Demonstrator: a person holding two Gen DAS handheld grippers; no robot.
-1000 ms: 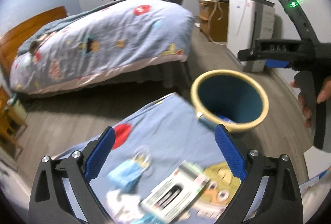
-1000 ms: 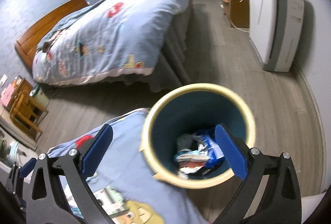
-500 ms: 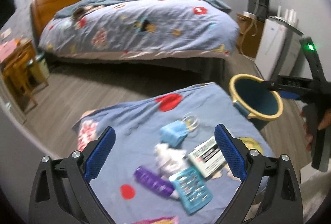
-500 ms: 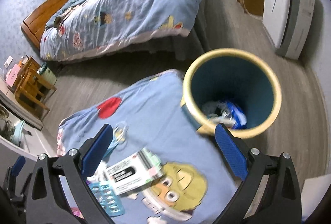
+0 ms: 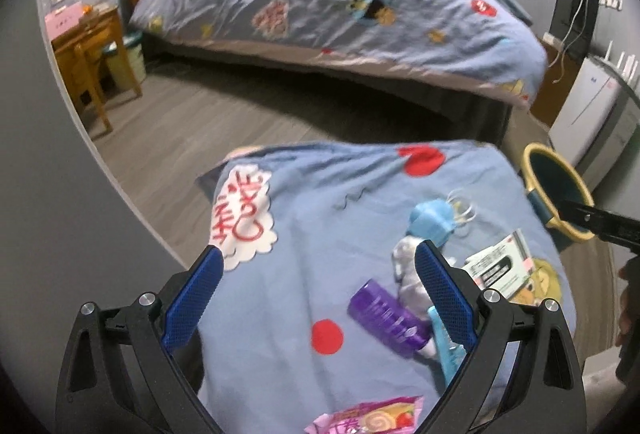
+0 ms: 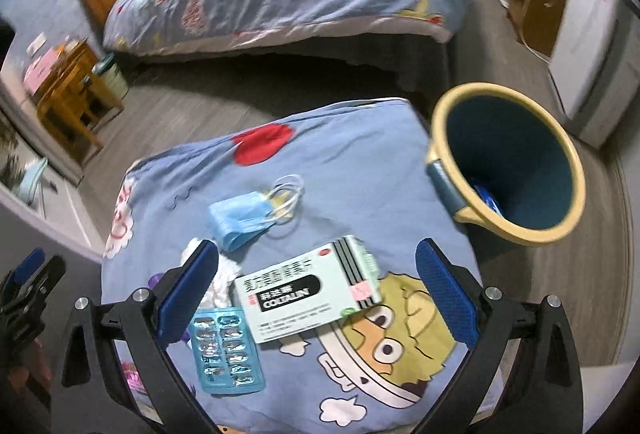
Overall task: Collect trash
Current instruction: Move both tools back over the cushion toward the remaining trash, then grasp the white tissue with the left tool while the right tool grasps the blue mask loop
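Trash lies on a blue cartoon cloth (image 6: 360, 169): a folded blue face mask (image 6: 240, 220), a white medicine box (image 6: 308, 288), a blue blister pack (image 6: 226, 350), crumpled white tissue (image 5: 408, 270), a purple bottle (image 5: 386, 316) and a pink snack wrapper (image 5: 368, 418). My right gripper (image 6: 318, 290) is open and empty, hovering over the medicine box. My left gripper (image 5: 318, 298) is open and empty above the cloth, left of the purple bottle. The yellow-rimmed blue bin (image 6: 508, 161) stands right of the cloth with some trash inside.
A bed with a blue quilt (image 5: 340, 5) lies beyond the cloth across a strip of wooden floor. A wooden stool and side table (image 5: 86, 49) stand at left. A white appliance (image 6: 592, 45) stands by the right wall behind the bin.
Both grippers have swung left from the bin to over the cloth. The trash items have come into view under them. Both jaws stayed open.
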